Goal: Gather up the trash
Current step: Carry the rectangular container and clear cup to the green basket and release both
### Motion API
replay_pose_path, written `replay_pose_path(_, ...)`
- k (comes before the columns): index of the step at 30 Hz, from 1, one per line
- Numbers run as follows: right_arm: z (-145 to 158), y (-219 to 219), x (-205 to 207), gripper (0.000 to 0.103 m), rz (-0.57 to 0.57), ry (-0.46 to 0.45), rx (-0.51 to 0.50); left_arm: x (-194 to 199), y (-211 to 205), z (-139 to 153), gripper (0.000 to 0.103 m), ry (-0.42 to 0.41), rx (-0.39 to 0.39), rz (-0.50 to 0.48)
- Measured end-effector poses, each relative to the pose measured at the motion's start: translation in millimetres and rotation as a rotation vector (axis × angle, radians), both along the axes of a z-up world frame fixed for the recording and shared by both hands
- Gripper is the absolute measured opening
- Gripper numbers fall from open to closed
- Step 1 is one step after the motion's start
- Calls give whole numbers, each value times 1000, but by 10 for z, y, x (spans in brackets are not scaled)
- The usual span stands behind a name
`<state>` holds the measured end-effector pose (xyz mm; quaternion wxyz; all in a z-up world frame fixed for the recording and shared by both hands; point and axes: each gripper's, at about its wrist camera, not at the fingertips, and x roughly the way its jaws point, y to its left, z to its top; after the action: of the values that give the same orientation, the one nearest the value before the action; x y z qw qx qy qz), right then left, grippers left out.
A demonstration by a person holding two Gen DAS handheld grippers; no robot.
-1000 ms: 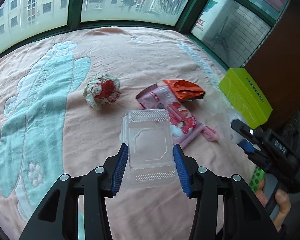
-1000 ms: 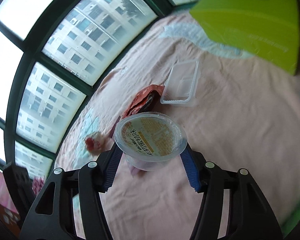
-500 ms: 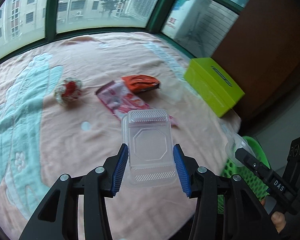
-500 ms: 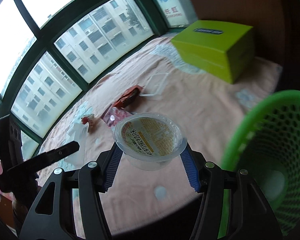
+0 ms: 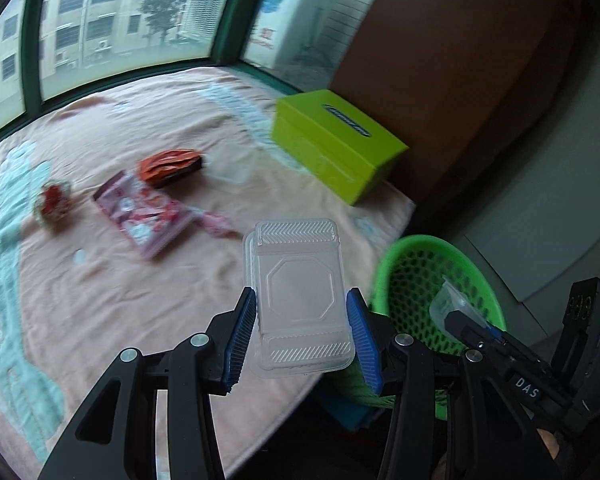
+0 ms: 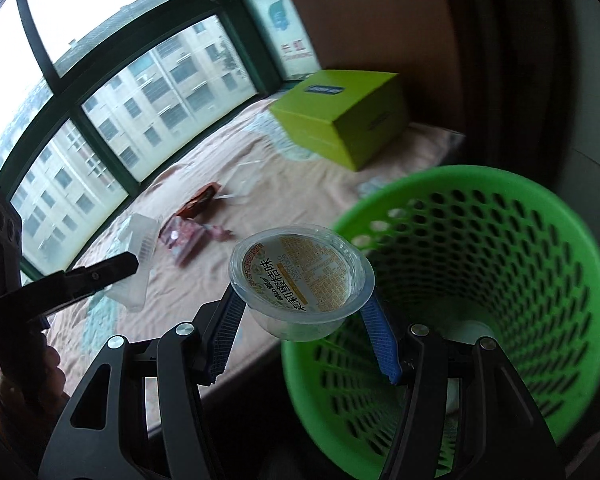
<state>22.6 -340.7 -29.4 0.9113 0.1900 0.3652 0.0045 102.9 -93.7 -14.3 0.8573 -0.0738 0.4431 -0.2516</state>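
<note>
My left gripper (image 5: 301,322) is shut on a clear plastic clamshell box (image 5: 300,292), held above the bed's near edge, left of a green mesh trash basket (image 5: 436,280). My right gripper (image 6: 302,312) is shut on a clear jelly cup (image 6: 300,280) with an orange printed lid, held over the basket's (image 6: 500,280) left rim. The right gripper with its cup also shows in the left wrist view (image 5: 460,312), over the basket. The left gripper with its box shows in the right wrist view (image 6: 136,264).
On the pink bed cover (image 5: 120,280) lie a crumpled red-white wrapper (image 5: 52,204), a pink snack packet (image 5: 144,212), an orange-red wrapper (image 5: 170,166) and a clear tray (image 5: 234,168). A lime-green box (image 5: 336,148) stands by the brown wall. Windows run behind the bed.
Both grippers have swung right, away from the bed's middle, carrying the box and the cup. The basket has come close; the cup now hangs over its rim.
</note>
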Motion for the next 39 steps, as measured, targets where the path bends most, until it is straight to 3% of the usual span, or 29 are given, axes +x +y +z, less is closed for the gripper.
replay_pose_path(17,-14,-444,-518,59,-132,26,-66,-229,-720,110,45,-22,5,-162)
replay_pose_path(21,-18,-529,-599,65,-156,24,-60,-274,-868,121,45,-25,8,-192)
replay_pose_path(39,105,-774,-840,73,-234,-19,-66,-396,-1424,-8,46,10,49,-311)
